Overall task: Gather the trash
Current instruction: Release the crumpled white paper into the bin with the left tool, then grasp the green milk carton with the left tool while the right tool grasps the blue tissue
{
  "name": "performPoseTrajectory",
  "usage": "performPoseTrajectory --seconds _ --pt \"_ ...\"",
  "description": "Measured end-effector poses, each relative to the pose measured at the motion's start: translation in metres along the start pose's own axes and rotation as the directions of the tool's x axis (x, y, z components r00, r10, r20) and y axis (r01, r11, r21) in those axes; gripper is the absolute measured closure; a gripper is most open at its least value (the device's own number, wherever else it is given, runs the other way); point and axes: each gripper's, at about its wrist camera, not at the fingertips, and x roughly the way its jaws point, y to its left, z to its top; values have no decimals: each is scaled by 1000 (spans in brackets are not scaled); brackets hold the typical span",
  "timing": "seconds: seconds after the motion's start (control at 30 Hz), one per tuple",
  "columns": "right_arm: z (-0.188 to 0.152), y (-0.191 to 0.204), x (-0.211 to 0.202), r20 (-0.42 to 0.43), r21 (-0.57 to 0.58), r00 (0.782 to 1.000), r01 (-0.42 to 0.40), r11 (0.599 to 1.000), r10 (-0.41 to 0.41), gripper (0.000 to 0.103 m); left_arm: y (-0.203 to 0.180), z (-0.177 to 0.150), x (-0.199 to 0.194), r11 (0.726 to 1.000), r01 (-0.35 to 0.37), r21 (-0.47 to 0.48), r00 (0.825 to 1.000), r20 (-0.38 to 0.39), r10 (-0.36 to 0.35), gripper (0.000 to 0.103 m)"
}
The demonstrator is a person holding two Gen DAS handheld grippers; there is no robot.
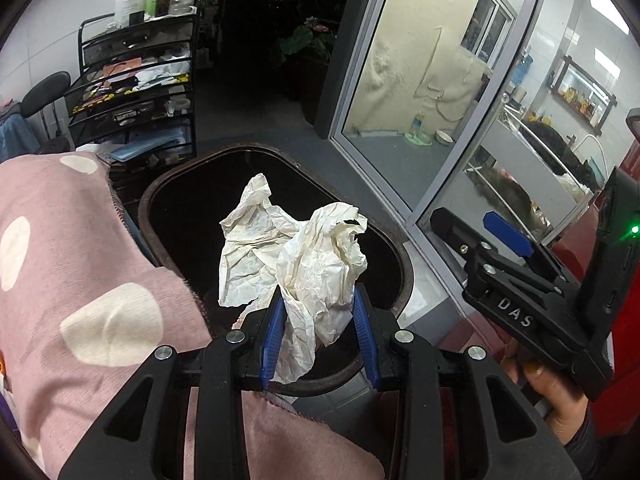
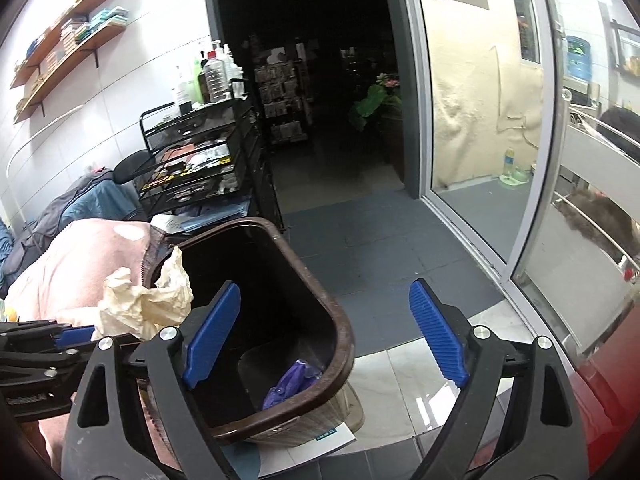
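The crumpled paper (image 1: pixel 296 256) hung over the open bin (image 1: pixel 400 264), pinched between the left gripper's (image 1: pixel 320 332) blue fingers. The right gripper (image 2: pixel 326 336) stood beside the bin, fingers spread wide and empty. Purple trash (image 2: pixel 292 380) lay inside.

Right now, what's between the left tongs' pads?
In the left wrist view, the crumpled paper sits between the left tongs, pinched over the open trash bin.
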Motion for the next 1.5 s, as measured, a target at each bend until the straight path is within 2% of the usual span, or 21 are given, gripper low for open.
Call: performPoseTrajectory --seconds 0.07,0.13,0.17,0.23,0.33,0.4,0.5,0.67,0.9,1.1,1.3,1.5 --pt "0 -2 0 -4 2 1000 10 1000 -10 16 1 1 4 1000 2 2 1000 -11 -2 64" --pt "0 -3 2 -8 4 1000 12 1000 -12 15 1 0 6 1000 4 3 1000 -10 -4 49" --pt "0 -4 3 -9 5 1000 14 1000 -14 15 1 0 5 1000 1 4 1000 -5 -1 44" --pt "0 -3 3 -10 6 1000 13 1000 -13 14 -1 -2 2 1000 -12 11 1000 12 11 26" --pt "0 -3 3 -8 4 1000 13 1000 -13 13 -2 -3 -5 999 -38 31 998 54 36 13" --pt "0 -2 3 -6 4 1000 13 1000 -13 12 -4 -3 -11 998 -45 46 996 78 42 10" --pt "1 -1 2 -5 7 1000 10 1000 -10 12 -6 -2 -20 996 -60 69 993 109 53 6" --pt "2 8 -1 1 -3 1000 -10 1000 10 10 -11 -8 -45 991 -91 96 982 176 73 6" --pt "3 31 -10 16 -38 997 -70 997 71 8 -4 -25 -77 991 -113 73 965 245 93 5" --pt "3 60 -18 21 -83 990 -139 987 141 7 9 -44 -109 990 -142 22 943 306 128 5" --pt "1 96 -29 14 -133 970 -241 961 245 7 34 -64 -135 981 -192 -38 922 335 193 5" --pt "-4 144 -39 -27 -206 931 -361 909 364 7 67 -91 -157 961 -244 -128 902 333 274 5"
